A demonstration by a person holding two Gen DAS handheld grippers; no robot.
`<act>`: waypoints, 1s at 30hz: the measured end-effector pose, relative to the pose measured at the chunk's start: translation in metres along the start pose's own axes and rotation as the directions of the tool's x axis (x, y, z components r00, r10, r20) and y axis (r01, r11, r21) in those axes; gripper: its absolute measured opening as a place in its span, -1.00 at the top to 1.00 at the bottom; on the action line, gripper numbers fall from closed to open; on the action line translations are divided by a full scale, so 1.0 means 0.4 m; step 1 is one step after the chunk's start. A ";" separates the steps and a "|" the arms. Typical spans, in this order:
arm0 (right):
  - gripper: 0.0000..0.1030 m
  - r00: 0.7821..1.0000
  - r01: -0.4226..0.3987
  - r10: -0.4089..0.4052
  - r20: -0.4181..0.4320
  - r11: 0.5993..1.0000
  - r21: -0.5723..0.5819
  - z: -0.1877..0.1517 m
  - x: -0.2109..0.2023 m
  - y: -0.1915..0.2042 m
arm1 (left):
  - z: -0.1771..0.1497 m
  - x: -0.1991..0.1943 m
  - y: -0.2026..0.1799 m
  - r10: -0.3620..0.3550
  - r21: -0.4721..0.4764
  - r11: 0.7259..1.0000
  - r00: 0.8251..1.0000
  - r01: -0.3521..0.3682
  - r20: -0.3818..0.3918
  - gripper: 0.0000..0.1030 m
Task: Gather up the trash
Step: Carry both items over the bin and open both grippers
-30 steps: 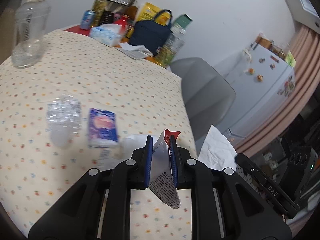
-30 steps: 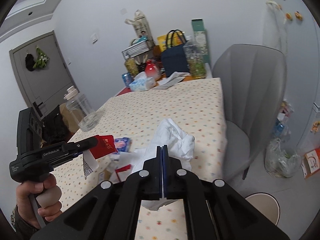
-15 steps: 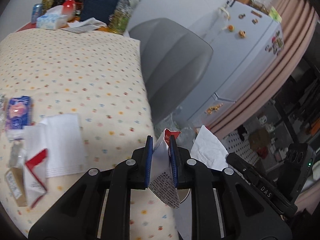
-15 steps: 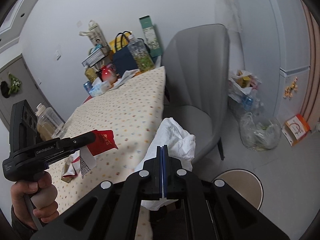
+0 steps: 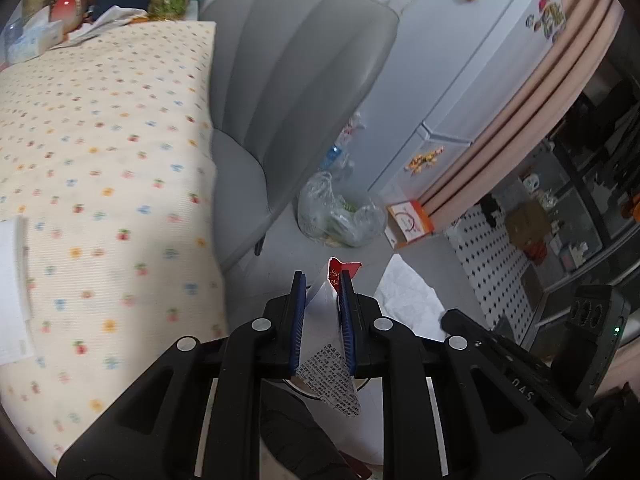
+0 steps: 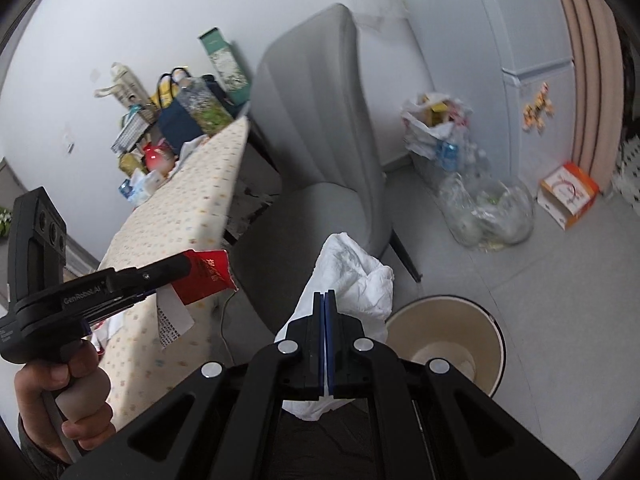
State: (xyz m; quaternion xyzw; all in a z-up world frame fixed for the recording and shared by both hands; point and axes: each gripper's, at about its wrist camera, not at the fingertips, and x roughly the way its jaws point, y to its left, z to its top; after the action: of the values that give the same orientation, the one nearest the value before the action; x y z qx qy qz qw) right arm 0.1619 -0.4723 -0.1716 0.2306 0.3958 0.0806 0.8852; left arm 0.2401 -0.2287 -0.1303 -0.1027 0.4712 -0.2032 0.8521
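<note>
My left gripper [image 5: 323, 280] is shut on a torn red and white wrapper [image 5: 334, 376], held past the table's edge above the floor. From the right wrist view the left gripper [image 6: 184, 266] shows with the red wrapper [image 6: 206, 276] in it. My right gripper [image 6: 325, 294] is shut on a crumpled white tissue [image 6: 352, 276], which also shows in the left wrist view [image 5: 408, 300]. A round cream waste bin [image 6: 444, 350] stands open on the floor just right of and below the right gripper.
The table with a dotted cloth [image 5: 100, 160] lies to the left, with white paper [image 5: 10, 284] at its near edge. A grey chair [image 6: 316, 168] stands beside it. Clear bags of trash [image 6: 488, 212], an orange box [image 6: 568, 194] and a fridge [image 5: 480, 60] are beyond.
Both grippers have swung right, off the table and out over the floor, still holding the wrapper and the tissue. The bin has come into view under the right gripper.
</note>
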 end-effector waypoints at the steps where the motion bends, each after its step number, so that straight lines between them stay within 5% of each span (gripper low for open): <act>1: 0.96 1.000 0.002 -0.002 -0.005 1.000 0.009 -0.002 0.008 -0.013 | 0.002 0.013 -0.005 0.003 0.004 1.000 1.000 -0.003 -0.008 0.67; 15: 0.86 0.983 0.096 -0.062 -0.171 0.976 0.198 -0.118 0.211 -0.263 | -0.009 0.165 -0.071 0.055 0.060 0.997 0.993 -0.048 -0.108 0.67; 16: 0.62 0.981 0.096 -0.057 -0.183 0.973 0.211 -0.126 0.221 -0.276 | -0.012 0.175 -0.072 0.059 0.062 0.997 0.992 -0.052 -0.114 0.67; 17: 0.05 0.980 0.097 -0.055 -0.189 0.970 0.222 -0.131 0.225 -0.286 | -0.014 0.185 -0.073 0.063 0.065 0.996 0.991 -0.055 -0.121 0.67; 18: -0.08 0.981 0.109 -0.066 -0.183 0.965 0.237 -0.136 0.223 -0.299 | -0.014 0.194 -0.081 0.064 0.068 0.996 0.990 -0.056 -0.127 0.67; 30: 0.05 0.986 0.128 -0.087 -0.144 0.943 0.306 -0.142 0.119 -0.379 | -0.040 0.273 -0.138 0.042 0.105 0.994 0.980 -0.022 -0.193 0.61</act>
State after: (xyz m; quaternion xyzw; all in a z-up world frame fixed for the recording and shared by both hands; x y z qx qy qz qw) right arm 0.1459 -0.5709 -0.3079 0.3408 0.4718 -0.0173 0.8130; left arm 0.2644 -0.3264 -0.2017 -0.0308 0.5430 -0.2225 0.8091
